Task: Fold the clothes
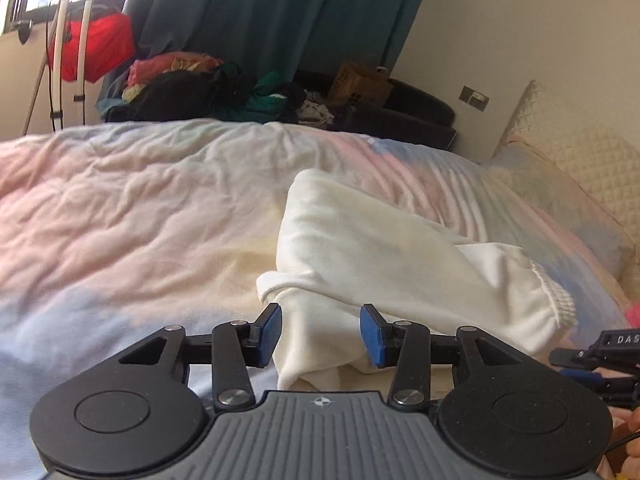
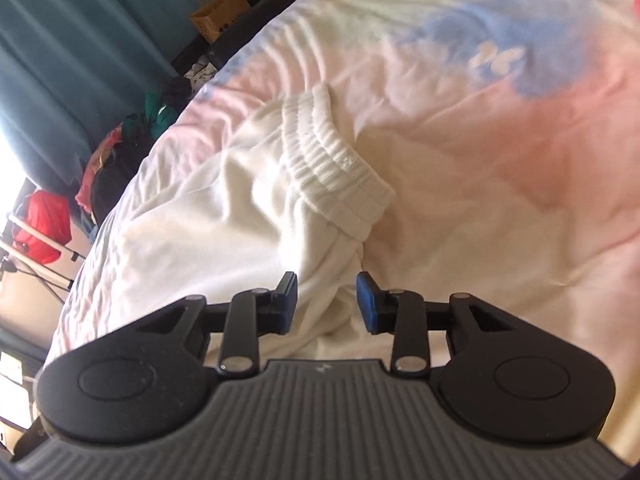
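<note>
A white sweatshirt-like garment [image 1: 372, 248] lies crumpled on the pastel bedspread [image 1: 120, 208]. My left gripper [image 1: 320, 334] is open, its blue pads on either side of a fold of the white cloth at the near edge. In the right wrist view the same garment [image 2: 224, 216] shows a ribbed cuff or hem [image 2: 332, 160]. My right gripper [image 2: 326, 304] is open, with white cloth lying between the pads. Part of the right gripper [image 1: 596, 356] shows at the right edge of the left wrist view.
A quilted cream pillow [image 1: 576, 160] lies at the bed's right. Beyond the bed are a heap of dark and coloured clothes [image 1: 200, 88], a brown paper bag [image 1: 360, 80], teal curtains [image 1: 280, 12] and a white stand with a red item [image 1: 92, 40].
</note>
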`<move>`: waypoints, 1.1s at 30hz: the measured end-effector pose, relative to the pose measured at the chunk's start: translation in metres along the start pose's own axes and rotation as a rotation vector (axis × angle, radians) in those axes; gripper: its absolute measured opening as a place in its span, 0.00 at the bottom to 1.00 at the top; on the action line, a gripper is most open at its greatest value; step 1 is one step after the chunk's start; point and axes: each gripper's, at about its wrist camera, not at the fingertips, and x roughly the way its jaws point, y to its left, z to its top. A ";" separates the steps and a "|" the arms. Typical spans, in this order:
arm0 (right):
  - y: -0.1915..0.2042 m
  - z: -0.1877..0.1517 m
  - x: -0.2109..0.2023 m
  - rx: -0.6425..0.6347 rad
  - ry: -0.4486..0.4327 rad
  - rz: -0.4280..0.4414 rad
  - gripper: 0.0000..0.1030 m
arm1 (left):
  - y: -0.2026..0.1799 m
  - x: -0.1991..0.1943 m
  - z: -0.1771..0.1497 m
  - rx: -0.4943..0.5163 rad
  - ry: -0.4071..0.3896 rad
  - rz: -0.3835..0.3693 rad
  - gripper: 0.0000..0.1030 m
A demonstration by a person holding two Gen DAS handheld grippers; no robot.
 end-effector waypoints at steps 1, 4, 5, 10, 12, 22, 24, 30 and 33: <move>0.004 0.001 -0.017 -0.019 -0.011 0.018 0.36 | -0.007 -0.017 0.004 0.022 -0.014 0.000 0.44; 0.018 0.002 -0.070 -0.094 -0.060 0.075 0.36 | -0.033 -0.076 0.014 0.087 -0.067 -0.006 0.46; 0.023 0.001 -0.087 -0.129 -0.077 0.092 0.36 | -0.041 -0.096 0.015 0.108 -0.083 -0.006 0.46; 0.042 -0.021 -0.175 -0.307 -0.188 0.152 0.36 | -0.075 -0.190 -0.001 0.199 -0.160 -0.015 0.53; 0.045 -0.035 -0.205 -0.356 -0.223 0.170 0.53 | -0.084 -0.224 -0.012 0.212 -0.195 -0.019 0.62; 0.047 -0.100 -0.305 -0.508 -0.418 0.259 1.00 | -0.117 -0.353 -0.063 0.284 -0.413 0.045 1.00; 0.044 -0.112 -0.313 -0.493 -0.436 0.270 1.00 | -0.118 -0.369 -0.072 0.272 -0.434 0.050 1.00; 0.041 -0.145 -0.315 -0.492 -0.466 0.274 1.00 | -0.106 -0.395 -0.093 0.216 -0.464 0.040 1.00; 0.042 -0.162 -0.310 -0.543 -0.484 0.258 1.00 | -0.098 -0.397 -0.098 0.209 -0.454 0.044 1.00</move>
